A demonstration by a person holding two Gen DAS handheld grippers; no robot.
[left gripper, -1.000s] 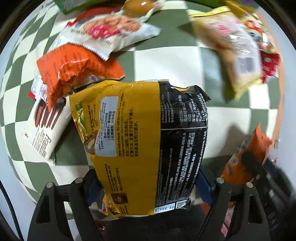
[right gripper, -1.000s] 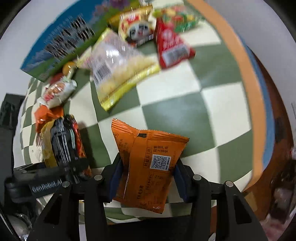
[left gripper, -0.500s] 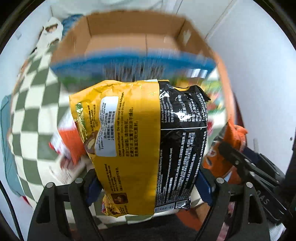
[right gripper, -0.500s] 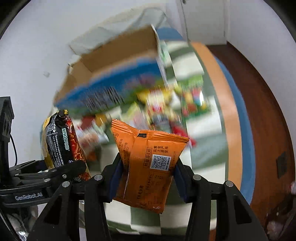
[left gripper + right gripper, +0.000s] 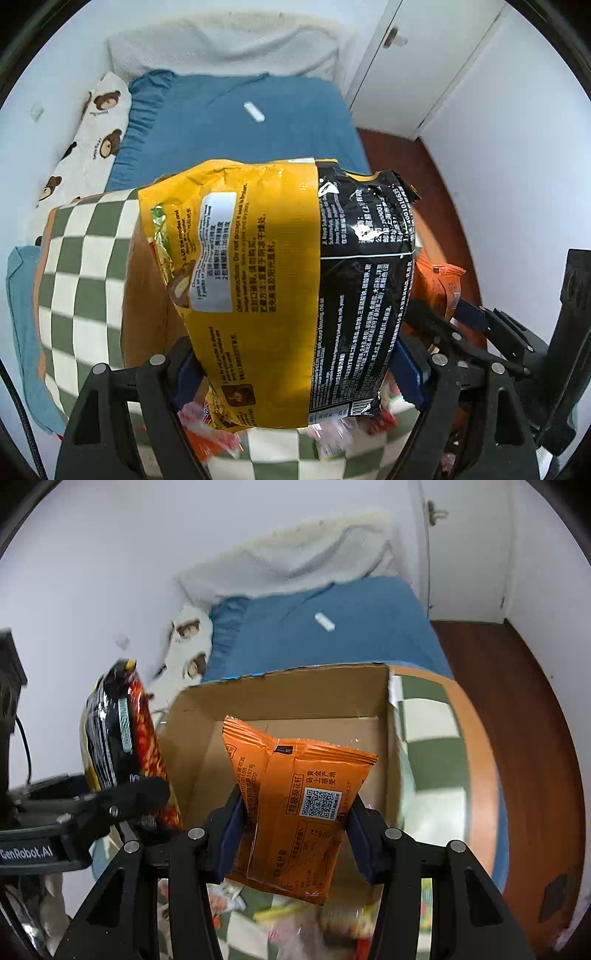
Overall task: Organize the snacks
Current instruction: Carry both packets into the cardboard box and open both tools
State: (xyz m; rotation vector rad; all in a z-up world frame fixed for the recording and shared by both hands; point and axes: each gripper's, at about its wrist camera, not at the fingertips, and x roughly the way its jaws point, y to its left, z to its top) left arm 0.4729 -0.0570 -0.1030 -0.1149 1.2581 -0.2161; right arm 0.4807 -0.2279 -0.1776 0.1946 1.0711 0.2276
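Your left gripper (image 5: 295, 373) has its fingers set wide, clamped on the noodle pack (image 5: 280, 288), a crinkled bag with a yellow and black back, white print and a barcode at its lower edge. Your right gripper (image 5: 295, 834) pinches the orange packet (image 5: 295, 812) with fingers much closer together; it shows a QR code and a centre seam. Both packs hang above the open cardboard box (image 5: 295, 694), whose brown floor looks bare. The box sits on a green-and-white checked cloth (image 5: 81, 258), with blurred snacks (image 5: 295, 923) nearer you. Beyond lie a blue bed (image 5: 240, 129), a bear-print pillow (image 5: 92, 129), white walls and a reddish wood floor (image 5: 535, 738)
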